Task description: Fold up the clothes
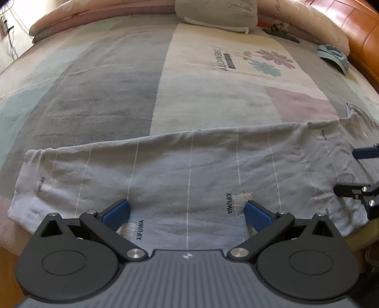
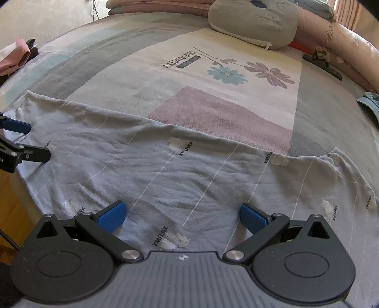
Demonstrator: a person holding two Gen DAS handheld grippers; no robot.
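Note:
A light grey garment (image 1: 189, 170) with thin white stripes and "XIFUWA" prints lies folded into a long flat band along the near edge of the bed; the right wrist view shows the same garment (image 2: 165, 170). My left gripper (image 1: 187, 210) hovers over its near middle, open, blue pads spread wide with nothing between them. My right gripper (image 2: 182, 213) is open too, over the cloth further right. At the right edge of the left wrist view the right gripper (image 1: 360, 170) appears, and the left gripper (image 2: 26, 139) shows at the left edge of the right wrist view.
The bed has a patchwork cover (image 1: 132, 90) in grey, pink and cream with a flower print. A grey pillow (image 2: 255, 21) and pink bedding (image 2: 336, 40) lie at the head. A blue cap (image 1: 334, 56) sits at the right, pink clothes (image 2: 16, 56) at the left. An orange headboard (image 1: 355, 26) stands behind.

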